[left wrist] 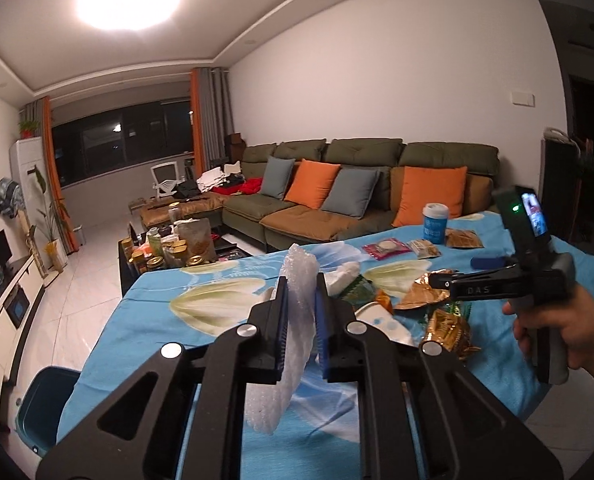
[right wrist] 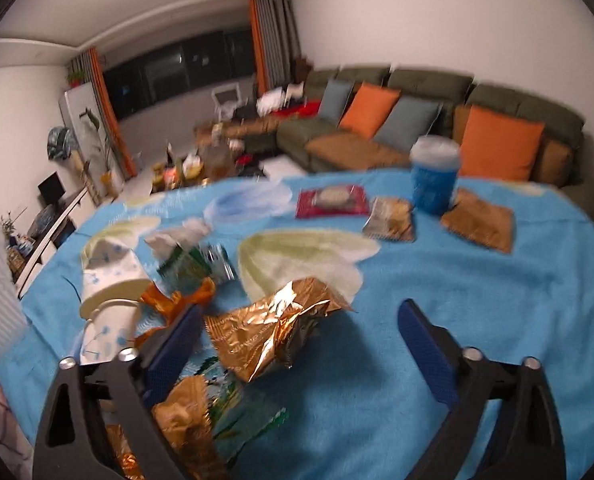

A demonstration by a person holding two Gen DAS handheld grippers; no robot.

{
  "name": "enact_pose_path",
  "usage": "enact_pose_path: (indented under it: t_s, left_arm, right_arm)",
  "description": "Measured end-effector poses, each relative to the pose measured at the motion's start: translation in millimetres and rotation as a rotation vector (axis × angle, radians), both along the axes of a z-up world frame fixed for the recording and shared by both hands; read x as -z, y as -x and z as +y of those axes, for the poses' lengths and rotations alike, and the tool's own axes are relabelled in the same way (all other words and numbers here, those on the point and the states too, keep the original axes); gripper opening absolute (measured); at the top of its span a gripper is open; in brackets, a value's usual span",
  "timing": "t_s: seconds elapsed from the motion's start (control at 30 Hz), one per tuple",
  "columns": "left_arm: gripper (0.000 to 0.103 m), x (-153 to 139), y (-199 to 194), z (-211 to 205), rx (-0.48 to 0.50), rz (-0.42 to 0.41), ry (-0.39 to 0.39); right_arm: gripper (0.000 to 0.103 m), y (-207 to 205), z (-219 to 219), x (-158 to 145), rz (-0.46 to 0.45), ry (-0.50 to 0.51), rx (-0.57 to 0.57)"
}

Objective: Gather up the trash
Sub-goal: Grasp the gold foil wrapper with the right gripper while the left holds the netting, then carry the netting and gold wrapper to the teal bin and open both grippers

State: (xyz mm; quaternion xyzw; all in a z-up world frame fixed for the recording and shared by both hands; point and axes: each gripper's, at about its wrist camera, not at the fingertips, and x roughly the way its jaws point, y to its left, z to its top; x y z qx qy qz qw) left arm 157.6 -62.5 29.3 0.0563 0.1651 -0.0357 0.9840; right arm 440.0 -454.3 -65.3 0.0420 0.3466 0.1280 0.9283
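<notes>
My left gripper (left wrist: pixel 302 280) is shut on a white sheet of bubble wrap (left wrist: pixel 285 360), held upright above the table with the blue flowered cloth (left wrist: pixel 157 332). My right gripper (right wrist: pixel 300 307) is open low over the cloth. A crumpled gold foil wrapper (right wrist: pixel 265 332) lies between its fingers, and the pads are not pressing on it. A second gold wrapper (right wrist: pixel 185 416) lies under the left finger. To the left sit crushed paper cups (right wrist: pixel 109 280), a green wrapper (right wrist: pixel 195 264) and a tissue (right wrist: pixel 177 236). The right wrist view is blurred.
A blue lidded cup (right wrist: pixel 435 176), a red packet (right wrist: pixel 333 200) and two snack packets (right wrist: pixel 391 220) lie at the table's far side. A teal bin (left wrist: pixel 45 404) stands on the floor by the table's left corner. Behind are a sofa (left wrist: pixel 337 208) and a cluttered coffee table (left wrist: pixel 169 248).
</notes>
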Motion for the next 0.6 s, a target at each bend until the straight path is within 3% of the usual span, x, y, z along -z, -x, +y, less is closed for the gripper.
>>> enact_pose_path:
  t_s: [0.07, 0.13, 0.23, 0.27, 0.3, 0.43, 0.6]
  left_arm:
    - [0.012, 0.6, -0.5, 7.8, -0.011, 0.008, 0.011]
    - [0.012, 1.4, -0.8, 14.3, -0.017, 0.013, 0.022]
    - [0.012, 1.7, -0.8, 21.6, -0.025, 0.013, 0.029]
    - [0.012, 1.3, -0.4, 24.9, -0.03, 0.009, 0.032]
    - [0.012, 1.1, -1.5, 27.0, -0.032, 0.009, 0.035]
    - [0.012, -2.1, -1.1, 38.1, -0.05, 0.001, 0.049]
    - [0.012, -8.2, 8.2, 53.5, -0.08, -0.031, 0.067]
  right_arm:
    - [0.066, -13.7, -1.3, 7.2, 0.067, -0.028, -0.018]
    - [0.041, -23.9, -3.9, 12.5, 0.116, -0.053, -0.016]
    - [0.024, -35.1, -2.6, 18.8, 0.171, -0.065, -0.036]
    - [0.023, -37.3, -1.5, 20.3, 0.187, -0.063, -0.043]
    - [0.009, -38.3, -0.8, 20.6, 0.19, -0.061, -0.043]
    - [0.006, -37.3, -3.9, 13.9, 0.165, -0.082, -0.03]
    - [0.006, -25.1, -0.4, -23.1, 0.043, -0.071, -0.011]
